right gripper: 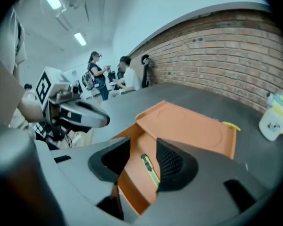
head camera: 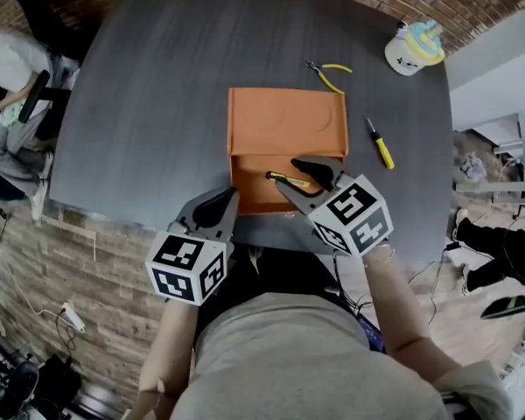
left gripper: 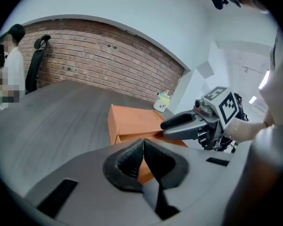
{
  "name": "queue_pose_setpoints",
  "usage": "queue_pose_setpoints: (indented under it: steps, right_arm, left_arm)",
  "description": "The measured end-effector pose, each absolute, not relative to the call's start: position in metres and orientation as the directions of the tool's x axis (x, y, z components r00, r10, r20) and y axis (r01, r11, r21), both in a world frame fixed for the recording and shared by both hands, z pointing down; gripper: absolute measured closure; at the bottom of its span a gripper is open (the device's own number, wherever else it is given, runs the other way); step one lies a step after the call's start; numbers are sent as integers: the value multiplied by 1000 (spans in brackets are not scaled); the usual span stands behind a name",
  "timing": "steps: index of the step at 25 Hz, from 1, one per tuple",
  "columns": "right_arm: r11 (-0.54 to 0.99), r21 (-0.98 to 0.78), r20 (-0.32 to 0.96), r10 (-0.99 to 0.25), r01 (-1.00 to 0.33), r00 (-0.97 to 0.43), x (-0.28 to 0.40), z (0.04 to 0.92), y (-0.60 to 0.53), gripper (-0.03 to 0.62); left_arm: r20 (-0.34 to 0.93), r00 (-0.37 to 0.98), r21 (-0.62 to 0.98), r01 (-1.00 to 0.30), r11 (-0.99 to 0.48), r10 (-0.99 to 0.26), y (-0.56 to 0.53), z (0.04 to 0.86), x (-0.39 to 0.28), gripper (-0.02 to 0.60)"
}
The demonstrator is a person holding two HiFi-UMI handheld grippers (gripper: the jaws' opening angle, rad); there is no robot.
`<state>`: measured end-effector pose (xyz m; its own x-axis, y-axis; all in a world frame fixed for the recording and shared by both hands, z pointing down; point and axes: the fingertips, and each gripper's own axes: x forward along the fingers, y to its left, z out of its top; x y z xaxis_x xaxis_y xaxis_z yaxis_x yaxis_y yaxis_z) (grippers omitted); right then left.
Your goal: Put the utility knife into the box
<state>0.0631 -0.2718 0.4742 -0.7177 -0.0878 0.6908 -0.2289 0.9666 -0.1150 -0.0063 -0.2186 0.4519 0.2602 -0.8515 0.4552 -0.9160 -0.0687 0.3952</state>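
Observation:
An orange box (head camera: 248, 192) stands open near the table's front edge, its lid (head camera: 284, 116) folded back flat. The yellow and black utility knife (head camera: 286, 179) lies inside the box. My right gripper (head camera: 293, 175) hovers over the box, open, and its pads do not touch the knife. In the right gripper view the knife (right gripper: 150, 169) lies on the box floor between the spread fingers, closer to the right one (right gripper: 172, 161). My left gripper (head camera: 219, 201) is shut and empty at the box's front left corner, and in its own view the pads (left gripper: 132, 157) meet.
Yellow-handled pliers (head camera: 328, 73) lie behind the lid. A yellow screwdriver (head camera: 381, 144) rests to the right of the box. A white and yellow cup (head camera: 414, 48) stands at the far right corner. People sit past the table's left edge.

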Motion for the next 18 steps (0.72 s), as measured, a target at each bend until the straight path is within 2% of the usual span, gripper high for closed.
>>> queue_pose_setpoints:
  steps: [2,6,9,15,18]
  right_arm:
    - [929,-192,646,-122,-315,-753,68,462,-276,441]
    - [840,-358,529,-178,-408,-830,76,437,-277,447]
    - [797,-390,473,-256,-461,-843,84,420,-281,466]
    - [789,-406,340,-338,-461,-878,87,386,-281,580]
    - [773,-431,271,-381,-465,-884,90,370,-281,586]
  left_arm:
    - [443,272,385,-918,-93,-854,-225,447,-5,560]
    - [420,317,358,-919,-165,-850,-240,436,3,560]
    - [395,352,346,-913,-218,-848,-252,423,10,560]
    - [330,431,325,-887,-328,-840,-265,391,23,560]
    - [308,458,319,-876,-363,-834,-268,380,27,560]
